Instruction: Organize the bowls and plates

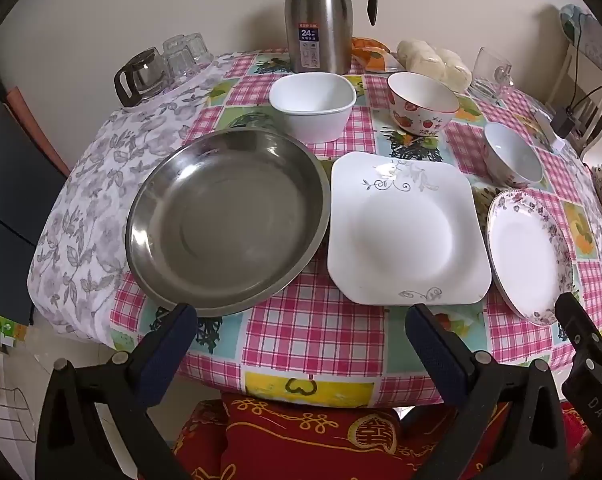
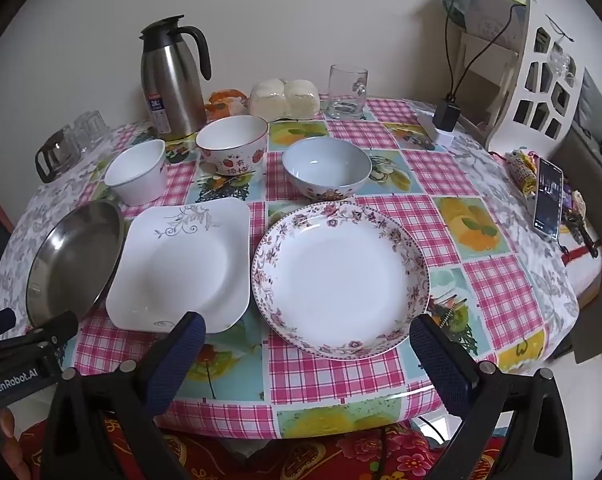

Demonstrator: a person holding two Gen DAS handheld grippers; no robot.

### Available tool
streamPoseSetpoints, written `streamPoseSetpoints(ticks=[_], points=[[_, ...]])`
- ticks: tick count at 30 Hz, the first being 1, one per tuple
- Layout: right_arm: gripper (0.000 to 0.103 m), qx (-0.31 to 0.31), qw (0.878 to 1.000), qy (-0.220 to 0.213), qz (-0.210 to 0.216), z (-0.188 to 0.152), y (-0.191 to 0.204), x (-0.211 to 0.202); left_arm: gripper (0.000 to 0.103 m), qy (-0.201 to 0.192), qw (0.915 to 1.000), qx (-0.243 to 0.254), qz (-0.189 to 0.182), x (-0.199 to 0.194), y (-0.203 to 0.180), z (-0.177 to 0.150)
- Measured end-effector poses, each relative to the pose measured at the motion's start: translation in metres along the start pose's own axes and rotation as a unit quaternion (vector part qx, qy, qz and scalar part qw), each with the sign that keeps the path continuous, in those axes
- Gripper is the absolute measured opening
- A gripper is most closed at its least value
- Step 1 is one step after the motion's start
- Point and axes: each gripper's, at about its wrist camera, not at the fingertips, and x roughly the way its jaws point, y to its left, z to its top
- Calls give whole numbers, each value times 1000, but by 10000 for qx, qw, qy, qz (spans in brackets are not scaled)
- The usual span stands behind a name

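Along the table's near side lie a steel plate [image 1: 225,220] [image 2: 75,256], a square white plate [image 1: 405,228] [image 2: 181,268] and a round floral-rimmed plate [image 1: 529,256] [image 2: 341,280]. Behind them stand a square white bowl [image 1: 313,104] [image 2: 137,172], a strawberry bowl [image 1: 421,106] [image 2: 233,148] and a pale blue floral bowl [image 1: 513,158] [image 2: 327,170]. My left gripper [image 1: 301,320] hangs open over the table's near edge, between the steel and square plates. My right gripper [image 2: 307,330] is open just before the floral plate. Both hold nothing.
At the back stand a steel thermos jug [image 1: 321,20] [image 2: 173,84], a glass pot with upturned glasses [image 1: 149,72], wrapped buns [image 2: 285,98] and a glass mug [image 2: 347,92]. A phone [image 2: 549,204] and a charger [image 2: 447,114] lie at the right. A red cushioned seat [image 1: 321,440] is below the table edge.
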Motion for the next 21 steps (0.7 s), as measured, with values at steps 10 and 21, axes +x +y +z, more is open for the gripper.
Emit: streamPoseSetpoints(ticks=[10,21], points=[[103,-46,10000,2,19,0,1,4,103,2,10000,-18,21,5,3,-2],[103,27,9999,-19,101,0,0,3,103,-21,10000,-45,-86,1,1,1]])
